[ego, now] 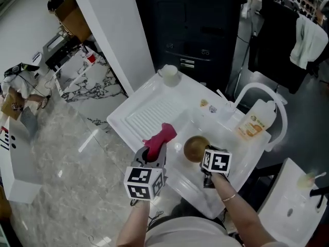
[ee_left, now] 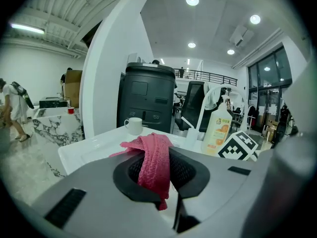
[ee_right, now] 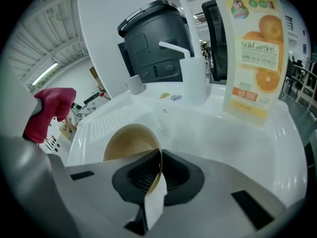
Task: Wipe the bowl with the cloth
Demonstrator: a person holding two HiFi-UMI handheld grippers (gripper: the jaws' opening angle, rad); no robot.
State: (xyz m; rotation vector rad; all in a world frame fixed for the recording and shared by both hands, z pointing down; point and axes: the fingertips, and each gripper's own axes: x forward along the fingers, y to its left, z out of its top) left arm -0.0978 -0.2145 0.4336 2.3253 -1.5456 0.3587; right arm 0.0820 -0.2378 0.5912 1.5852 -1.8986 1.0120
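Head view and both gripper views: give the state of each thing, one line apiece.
left gripper, shut on the cloth
cloth, bunched, standing up out of the jaws
right gripper, shut on the bowl at its rim
bowl, tilted over the sink, looks empty
soap bottle, upright on the sink's edge
mug, upright at the sink's far corner

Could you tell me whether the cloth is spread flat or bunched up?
Bunched up: the cloth hangs crumpled, pinched between the jaws of the left gripper.
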